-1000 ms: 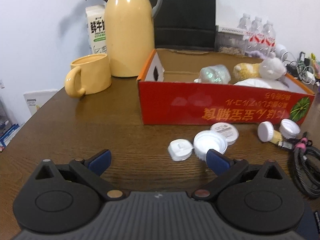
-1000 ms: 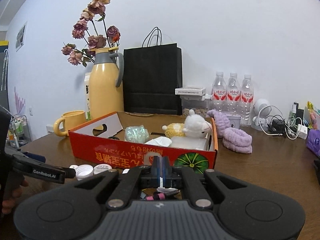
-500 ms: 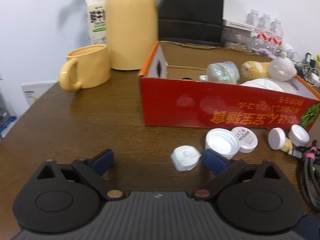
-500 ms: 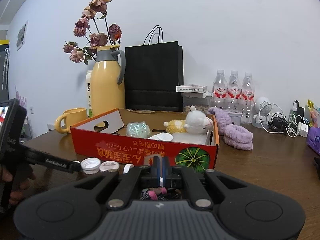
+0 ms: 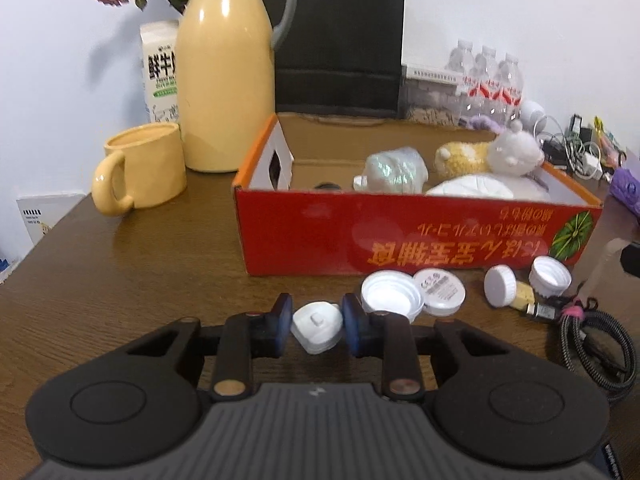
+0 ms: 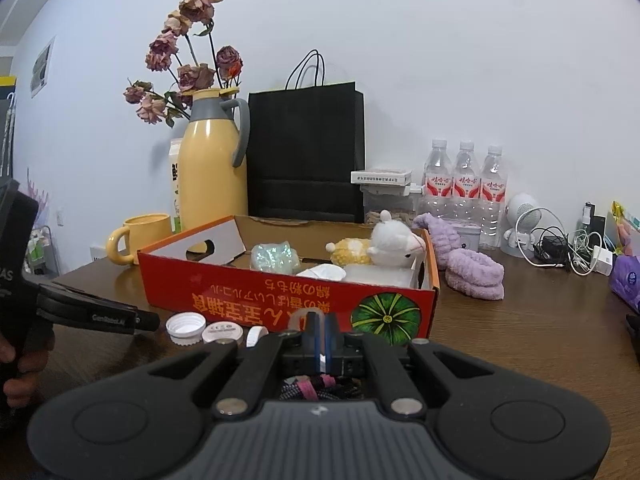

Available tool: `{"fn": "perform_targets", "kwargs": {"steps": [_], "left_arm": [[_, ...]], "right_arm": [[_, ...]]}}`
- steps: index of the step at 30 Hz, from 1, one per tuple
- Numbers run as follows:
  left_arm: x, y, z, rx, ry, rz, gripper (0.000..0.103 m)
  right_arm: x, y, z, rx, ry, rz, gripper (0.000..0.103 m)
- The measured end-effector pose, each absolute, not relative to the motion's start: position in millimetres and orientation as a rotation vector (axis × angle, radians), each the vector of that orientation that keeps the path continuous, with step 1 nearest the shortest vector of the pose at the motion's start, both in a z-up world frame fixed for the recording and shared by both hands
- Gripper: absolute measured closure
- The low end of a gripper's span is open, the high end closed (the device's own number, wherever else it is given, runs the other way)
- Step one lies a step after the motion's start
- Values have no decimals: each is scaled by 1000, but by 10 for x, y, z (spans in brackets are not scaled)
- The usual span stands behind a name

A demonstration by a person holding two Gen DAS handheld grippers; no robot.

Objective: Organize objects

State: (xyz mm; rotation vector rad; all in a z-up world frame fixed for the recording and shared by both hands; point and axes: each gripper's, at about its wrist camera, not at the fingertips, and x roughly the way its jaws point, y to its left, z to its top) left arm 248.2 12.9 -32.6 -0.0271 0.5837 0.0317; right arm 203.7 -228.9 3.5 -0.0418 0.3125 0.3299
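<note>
My left gripper [image 5: 317, 322] is shut on a small white flip-top cap [image 5: 316, 327], its blue pads pressed against both sides, low over the wooden table [image 5: 120, 264]. Several more white caps [image 5: 392, 294] lie in front of the red cardboard box [image 5: 416, 240], which holds plush toys [image 5: 508, 152] and a shiny wrapped item [image 5: 396, 168]. My right gripper [image 6: 320, 332] is shut and empty, just above a braided cable [image 6: 316, 386]. The box also shows in the right wrist view [image 6: 288, 292], with caps [image 6: 186, 326] at its front left.
A yellow mug [image 5: 138, 168], yellow thermos [image 5: 226, 64] and milk carton [image 5: 160, 76] stand at the back left. A black bag [image 5: 340, 40], water bottles [image 5: 490, 76], purple bands [image 6: 474, 274] and chargers [image 6: 560, 248] line the back. A coiled cable [image 5: 592, 332] lies at the right.
My left gripper moved forward to the flip-top cap and closed its fingers on it. My right gripper stayed shut and shifted slightly.
</note>
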Motion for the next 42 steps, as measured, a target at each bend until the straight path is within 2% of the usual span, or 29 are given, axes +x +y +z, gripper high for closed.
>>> {"fn": "perform_targets", "kwargs": {"steps": [11,21,39,42], "left_arm": [[2394,64,76,-64,457,2,75],[2782,-121,477,-93,361,-4,75],[3613,-58,184,-75,423,2,75],[3641,-52,138,-57,422,-6,72]], "right_arm": [[2073,-2028,219,-32,264,389,102],[2499,-1749,537,-57,210,391,102],[3494,-1670,196,-68,341,339,101],[3551,-1689,132,-72,377,336,98]]}}
